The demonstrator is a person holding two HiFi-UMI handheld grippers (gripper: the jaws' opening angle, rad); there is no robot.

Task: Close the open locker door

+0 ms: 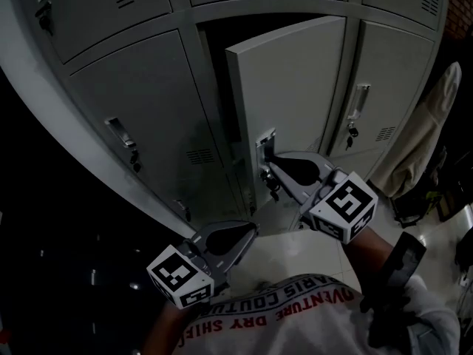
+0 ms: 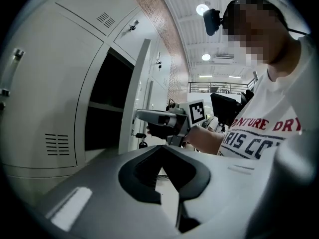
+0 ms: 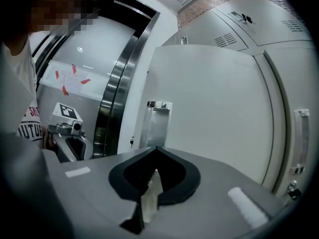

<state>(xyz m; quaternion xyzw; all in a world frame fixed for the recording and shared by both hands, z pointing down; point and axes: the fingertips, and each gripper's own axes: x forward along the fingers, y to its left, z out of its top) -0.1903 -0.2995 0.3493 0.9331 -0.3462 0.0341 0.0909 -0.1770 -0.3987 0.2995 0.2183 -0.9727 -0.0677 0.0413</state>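
Observation:
The grey locker door (image 1: 288, 102) stands partly open in the middle of the locker bank, with the dark compartment (image 1: 218, 80) behind it. Its metal handle plate (image 1: 264, 143) sits on the free edge, and keys (image 1: 267, 180) hang just under it. My right gripper (image 1: 270, 167) is shut, its tips right at that handle plate (image 3: 158, 123) on the door's outer face; I cannot tell if they touch. Lower and to the left, my left gripper (image 1: 251, 229) is shut on nothing, apart from the door. In the left gripper view the door's edge (image 2: 134, 93) is ahead.
Closed lockers flank the open one; the left one has a handle (image 1: 122, 143), the right one a handle with keys (image 1: 353, 128). A pale cloth (image 1: 425, 135) hangs at far right. A dark metal-framed doorway (image 3: 114, 83) lies left of the lockers.

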